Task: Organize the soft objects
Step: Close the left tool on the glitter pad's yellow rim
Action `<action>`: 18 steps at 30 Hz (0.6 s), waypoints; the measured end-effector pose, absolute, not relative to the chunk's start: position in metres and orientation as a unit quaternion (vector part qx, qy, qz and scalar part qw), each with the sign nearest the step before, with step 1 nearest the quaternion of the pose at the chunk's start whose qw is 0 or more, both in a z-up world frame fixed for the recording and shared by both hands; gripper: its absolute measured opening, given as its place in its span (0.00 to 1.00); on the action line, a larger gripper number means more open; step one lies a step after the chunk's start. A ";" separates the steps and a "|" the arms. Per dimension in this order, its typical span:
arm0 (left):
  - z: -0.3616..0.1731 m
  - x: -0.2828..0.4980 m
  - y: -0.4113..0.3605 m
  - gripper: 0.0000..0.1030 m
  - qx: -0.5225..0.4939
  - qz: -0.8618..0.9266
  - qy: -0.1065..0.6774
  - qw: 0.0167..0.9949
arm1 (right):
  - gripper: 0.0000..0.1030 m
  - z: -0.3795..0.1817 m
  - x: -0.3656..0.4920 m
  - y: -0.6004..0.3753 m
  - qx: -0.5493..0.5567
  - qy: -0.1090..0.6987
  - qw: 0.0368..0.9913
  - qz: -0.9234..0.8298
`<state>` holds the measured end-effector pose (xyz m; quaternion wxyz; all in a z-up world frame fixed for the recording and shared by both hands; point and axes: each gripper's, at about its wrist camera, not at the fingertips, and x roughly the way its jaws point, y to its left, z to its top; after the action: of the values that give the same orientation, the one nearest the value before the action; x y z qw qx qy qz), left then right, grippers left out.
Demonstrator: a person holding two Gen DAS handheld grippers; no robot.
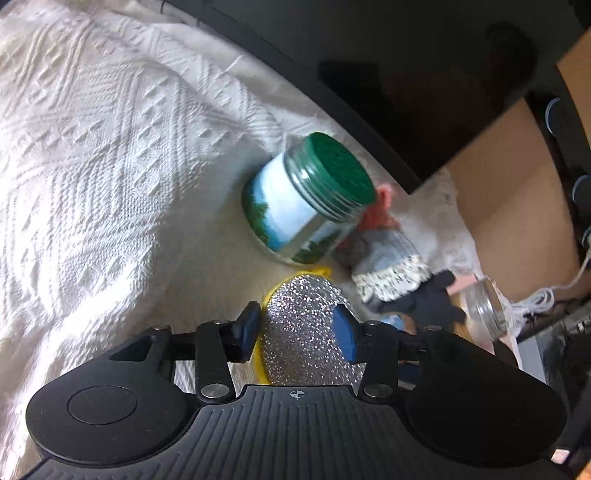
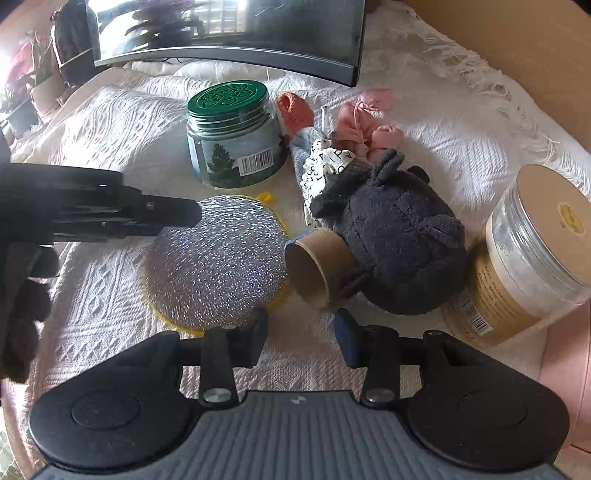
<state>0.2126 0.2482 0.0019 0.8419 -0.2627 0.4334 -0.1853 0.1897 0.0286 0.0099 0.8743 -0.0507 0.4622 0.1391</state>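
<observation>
The left claw (image 1: 297, 334) is straddling the silver glitter pad (image 1: 308, 332), one blue finger at each side of it – whether the pads are actually pressing cannot be told. In the right wrist view that pad (image 2: 218, 262) is lying flat on the white textured cloth (image 2: 110, 122), its yellow rim showing beneath. The right claw (image 2: 301, 332) is hanging spread with nothing between its fingers, low over the cloth.

Just beyond it, at about one o'clock, a cardboard tube (image 2: 314, 266) is lying on its side, touching a dark grey plush toy (image 2: 399, 236). At three o'clock a clear jar with a tan lid (image 2: 532, 251) is leaning on the cloth. Further out, at twelve o'clock, a rolled sock bundle (image 2: 325, 166) (white with dark lettering, blue behind) is lying beside the plush – pink fabric (image 2: 362, 118) just past it. At eleven o'clock a green-lidded jar (image 2: 234, 133) is standing upright. A dark curved screen (image 2: 229, 33) is spanning the far edge.
</observation>
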 end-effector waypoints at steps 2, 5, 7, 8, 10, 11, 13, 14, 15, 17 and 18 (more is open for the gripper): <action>0.010 0.207 0.247 0.46 -0.260 -0.185 0.433 0.843 | 0.40 0.010 0.188 0.029 -0.055 0.461 0.875 0.138; 0.022 0.197 0.245 0.46 -0.257 -0.193 0.427 0.845 | 0.40 0.010 0.186 0.029 -0.061 0.461 0.875 0.138; 0.031 0.190 0.242 0.46 -0.254 -0.201 0.424 0.846 | 0.40 0.011 0.183 0.029 -0.063 0.460 0.875 0.139; 0.035 0.185 0.240 0.46 -0.252 -0.204 0.423 0.846 | 0.40 0.011 0.183 0.029 -0.065 0.459 0.875 0.139; 0.042 0.176 0.238 0.46 -0.245 -0.215 0.420 0.847 | 0.40 0.011 0.182 0.028 -0.066 0.459 0.875 0.139; 0.045 0.173 0.236 0.46 -0.241 -0.220 0.420 0.847 | 0.40 0.011 0.181 0.028 -0.066 0.459 0.875 0.139; 0.050 0.168 0.230 0.46 -0.233 -0.230 0.421 0.846 | 0.40 0.011 0.180 0.027 -0.066 0.458 0.875 0.141; 0.051 0.168 0.227 0.42 -0.231 -0.237 0.426 0.842 | 0.40 0.011 0.179 0.026 -0.067 0.457 0.876 0.142; 0.048 0.169 0.223 0.41 -0.232 -0.246 0.434 0.835 | 0.40 0.011 0.178 0.025 -0.064 0.457 0.874 0.149; 0.043 0.168 0.213 0.41 -0.222 -0.252 0.447 0.829 | 0.40 0.012 0.174 0.027 -0.062 0.457 0.873 0.161; 0.040 0.168 0.208 0.41 -0.214 -0.248 0.453 0.829 | 0.40 0.012 0.171 0.029 -0.066 0.455 0.872 0.166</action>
<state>0.1682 0.2076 0.0395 0.8293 -0.2144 0.4528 -0.2478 0.1710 0.0293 0.0120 0.8723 -0.0663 0.4550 0.1663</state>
